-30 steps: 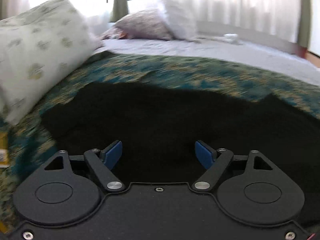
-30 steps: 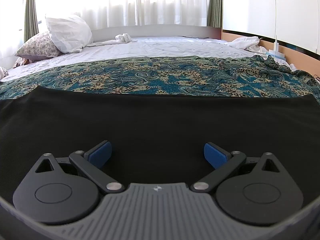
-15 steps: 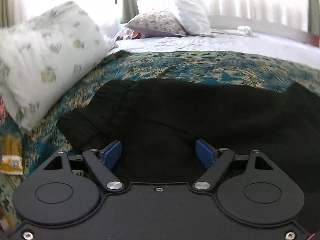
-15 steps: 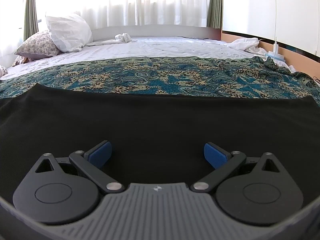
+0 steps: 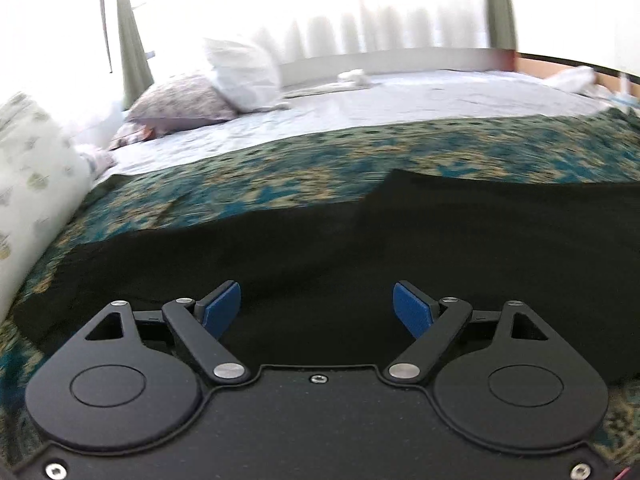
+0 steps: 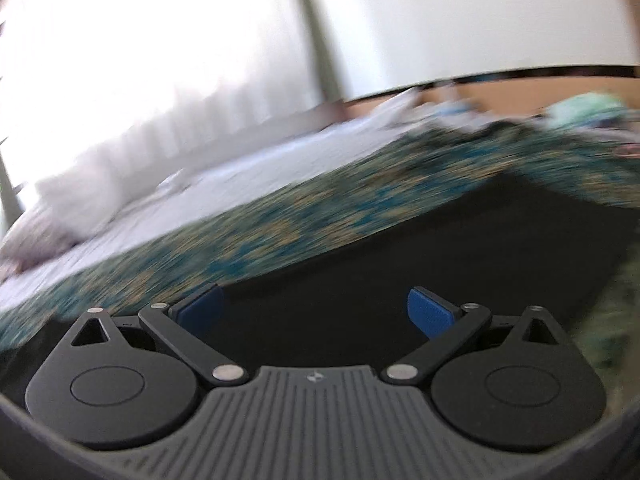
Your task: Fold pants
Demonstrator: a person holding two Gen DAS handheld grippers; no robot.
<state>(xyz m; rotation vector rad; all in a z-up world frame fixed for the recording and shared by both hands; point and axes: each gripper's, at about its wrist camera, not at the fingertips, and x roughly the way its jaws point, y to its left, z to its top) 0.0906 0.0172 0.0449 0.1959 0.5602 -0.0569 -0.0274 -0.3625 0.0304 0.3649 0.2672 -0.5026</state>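
A bed [image 5: 440, 100] fills both views, and across its near part a teal-and-gold patterned bedspread [image 5: 280, 176] is spread. On that bedspread the black pants [image 5: 360, 248] are laid flat — a broad dark sheet with a stepped far edge in the left wrist view and a corner toward the right in the right wrist view, where the picture is heavily blurred. Behind the bedspread a pale sheet [image 5: 420, 96] is seen, with a white pillow [image 5: 240, 74] and a flowered pillow [image 5: 180, 102] at the head end, and a leaf-printed pillow [image 5: 36, 184] at the left edge. Bright curtains [image 5: 360, 8] are seen at the back.

The left gripper [image 5: 317, 307] is held over the pants with its blue pads [image 5: 221, 307] set wide apart — the jaws have just been opening further, and nothing is pinched between them. The right gripper [image 6: 316, 314] is likewise seen above the black cloth, its pads [image 6: 430, 314] spread wide and clamped on nothing. Whether either gripper's fingers touch the cloth beneath cannot be told.
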